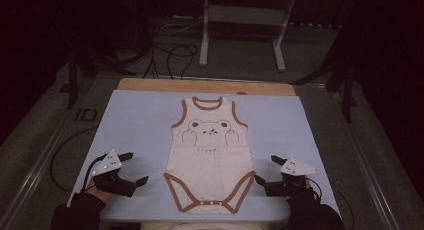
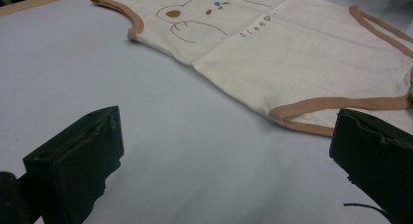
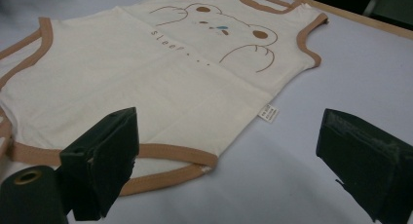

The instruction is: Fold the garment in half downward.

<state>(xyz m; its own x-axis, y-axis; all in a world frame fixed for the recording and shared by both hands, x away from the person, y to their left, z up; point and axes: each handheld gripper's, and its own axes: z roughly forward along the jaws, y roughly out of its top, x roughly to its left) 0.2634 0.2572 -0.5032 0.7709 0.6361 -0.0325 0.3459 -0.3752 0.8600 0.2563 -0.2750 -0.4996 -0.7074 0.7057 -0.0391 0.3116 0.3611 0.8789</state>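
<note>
A cream baby bodysuit (image 1: 210,155) with brown trim lies flat and face up in the middle of the desk (image 1: 135,120), neck toward the far edge, crotch snaps toward the near edge. The left hand-held gripper (image 1: 134,167) sits near the near-left corner, jaws spread and empty, just beside the garment's left leg opening without touching it. The right hand-held gripper (image 1: 265,171) sits toward the near-right corner, likewise released, one jaw tip at or very close to the right leg hem (image 3: 160,151); contact cannot be confirmed.

Risks noted, as judgement:
- The fabric is thin and lies tight to the blue surface. A jaw closing from above may skid over the hem and pinch nothing.
- The bodysuit is two layers. A shallow bite could lift the front layer only, so the garment opens instead of folding.
- Uneven pulls from the two sides would skew it or bunch the bear print (image 1: 210,129).
- The side label (image 3: 268,113) could snag a jaw.
</note>
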